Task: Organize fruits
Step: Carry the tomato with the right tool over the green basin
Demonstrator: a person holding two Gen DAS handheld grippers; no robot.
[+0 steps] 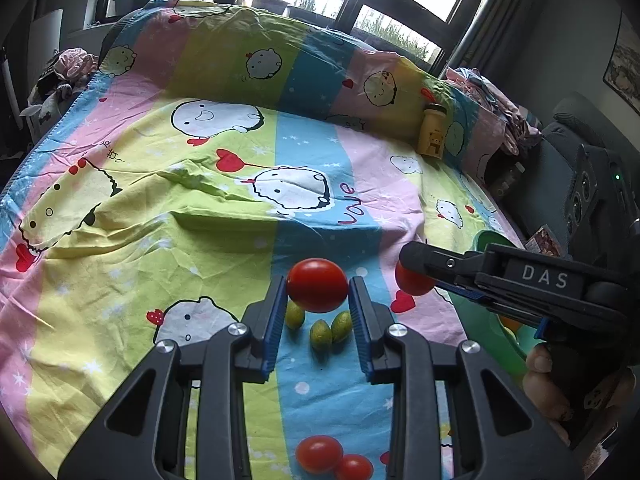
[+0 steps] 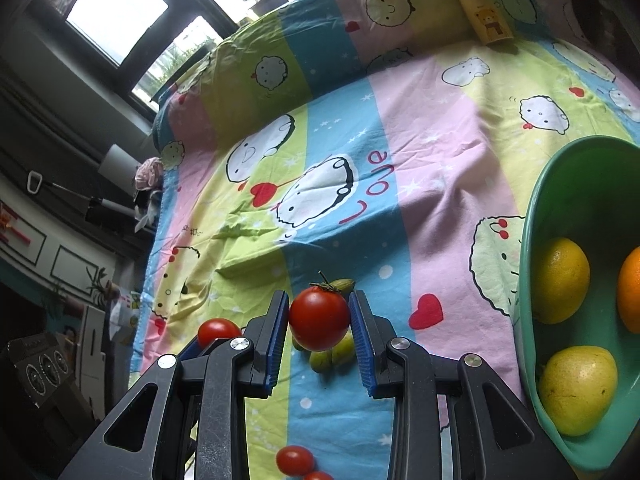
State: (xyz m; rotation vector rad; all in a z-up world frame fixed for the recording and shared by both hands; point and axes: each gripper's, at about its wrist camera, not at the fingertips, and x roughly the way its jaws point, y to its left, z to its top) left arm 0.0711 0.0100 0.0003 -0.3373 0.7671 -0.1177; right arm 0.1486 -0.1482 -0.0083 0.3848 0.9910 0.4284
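**Tomatoes pinched in both grippers, bowl off to the right**

Tomatoes are being carried, one per gripper, above the bed. Left gripper (image 1: 317, 304) is pinching a round red tomato (image 1: 317, 285) between its blue pads, jaws pressing on both sides, fruit sitting at the fingertips, clear of the sheet. Right gripper (image 2: 319, 330) is doing the same with a stemmed tomato (image 2: 319, 318), stem pointing up, jaws closed on it.

Key relation: green bowl (image 2: 532, 240) is lying to the right of the right gripper's jaws, close by, tilted with its open mouth facing the camera, already holding lemons (image 2: 562, 280) and an orange (image 2: 630, 288). Right hand is judged nearer to it; left gripper is sitting further left, with the right gripper (image 1: 416, 266) crossing its view on the right side. Both tomatoes are round, so no long axis matters for the drop.

Still waiting on the bed sheet (image 1: 180, 220): small green fruits (image 1: 330, 330) directly below the jaws, and more cherry tomatoes (image 1: 320, 454) nearer the camera. Yellow bottle (image 1: 431, 132) is standing far back, well apart.

Next move likely needs a rightward swing over the bowl rim before releasing.
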